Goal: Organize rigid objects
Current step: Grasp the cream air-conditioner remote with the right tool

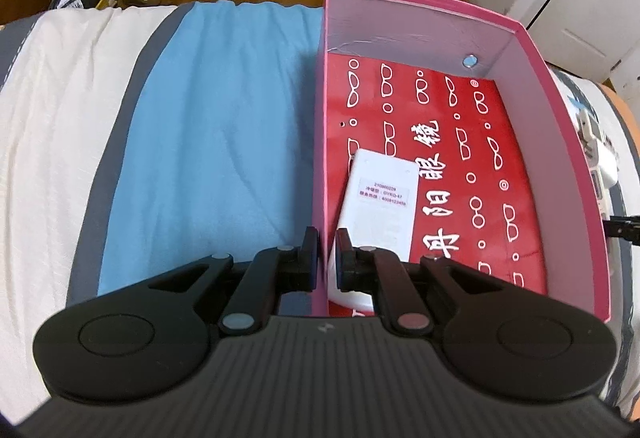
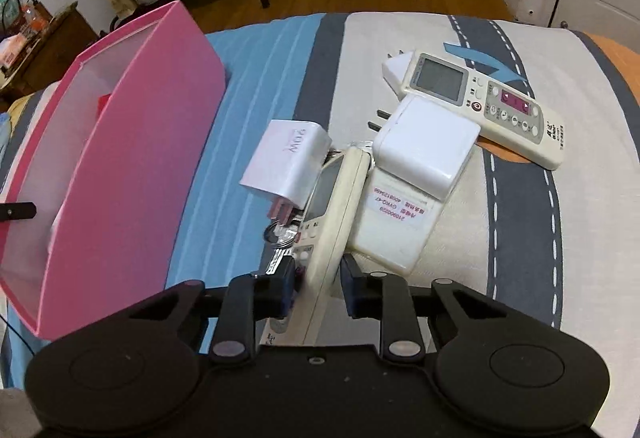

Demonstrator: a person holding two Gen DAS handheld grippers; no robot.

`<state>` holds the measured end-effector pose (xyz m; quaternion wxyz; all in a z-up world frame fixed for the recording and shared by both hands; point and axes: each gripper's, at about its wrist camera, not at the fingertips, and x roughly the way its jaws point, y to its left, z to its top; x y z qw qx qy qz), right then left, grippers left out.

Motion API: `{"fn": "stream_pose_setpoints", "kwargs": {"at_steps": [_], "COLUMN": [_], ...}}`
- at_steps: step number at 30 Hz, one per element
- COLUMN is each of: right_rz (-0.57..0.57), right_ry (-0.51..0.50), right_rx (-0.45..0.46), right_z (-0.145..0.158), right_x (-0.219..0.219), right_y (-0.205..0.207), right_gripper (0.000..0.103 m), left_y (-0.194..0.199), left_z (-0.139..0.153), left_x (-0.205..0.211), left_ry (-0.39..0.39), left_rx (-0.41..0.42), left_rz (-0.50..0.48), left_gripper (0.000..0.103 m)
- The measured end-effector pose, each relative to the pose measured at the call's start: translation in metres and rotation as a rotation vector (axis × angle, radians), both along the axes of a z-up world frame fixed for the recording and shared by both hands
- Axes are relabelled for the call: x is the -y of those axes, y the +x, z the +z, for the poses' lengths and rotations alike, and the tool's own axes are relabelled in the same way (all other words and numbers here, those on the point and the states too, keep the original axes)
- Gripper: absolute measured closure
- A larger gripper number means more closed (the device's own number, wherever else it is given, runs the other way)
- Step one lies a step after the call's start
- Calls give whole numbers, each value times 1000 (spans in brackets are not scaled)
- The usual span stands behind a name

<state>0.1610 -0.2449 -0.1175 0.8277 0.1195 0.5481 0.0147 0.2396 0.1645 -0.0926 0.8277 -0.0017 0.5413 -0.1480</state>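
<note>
Left tongs (image 1: 323, 258) pinching the pink box (image 1: 560, 86) wall, right tongs (image 2: 316, 288) loosely straddling an on-edge cream remote (image 2: 334, 214), probably tipping over near the bed's front edge.

— How's the light on my feeds?
— Even indoor light, fairly bright. I see a soft shadow just ahead of my left gripper (image 1: 323, 258), cast by the pink box (image 1: 560, 86) wall onto the blue sheet (image 1: 224, 126).
— Any glare or blur?
— Mild sheen on the white charger (image 2: 428, 146) ahead of my right gripper (image 2: 318, 278). Centres are sharp; the edges bend strongly, go soft, and the corners turn dark
</note>
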Motion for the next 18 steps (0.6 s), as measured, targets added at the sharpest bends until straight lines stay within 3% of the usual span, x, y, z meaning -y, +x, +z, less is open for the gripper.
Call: {"fn": "stream_pose_setpoints", "kwargs": {"at_steps": [10,12,15,18], "right_rz": [3,26,45,11], "right_ry": [59,60,1,20], "right_rx": [-34,-20,-13,4], "right_z": [-15,-17,-10,3], "right_x": [3,-2,-14,-12], "right_y": [12,13,12,5], "right_gripper": [72,78,79,81], "left_y": [-11,-12,-9,-9], "left_z": [3,2,-3,-5], "left_x": [5,7,6,5], "left_ry": [43,56,49,45], "left_rx": [10,12,-4,7], "left_rz": [-7,-13,1,8], "left_gripper": [95,95,95,98]}}
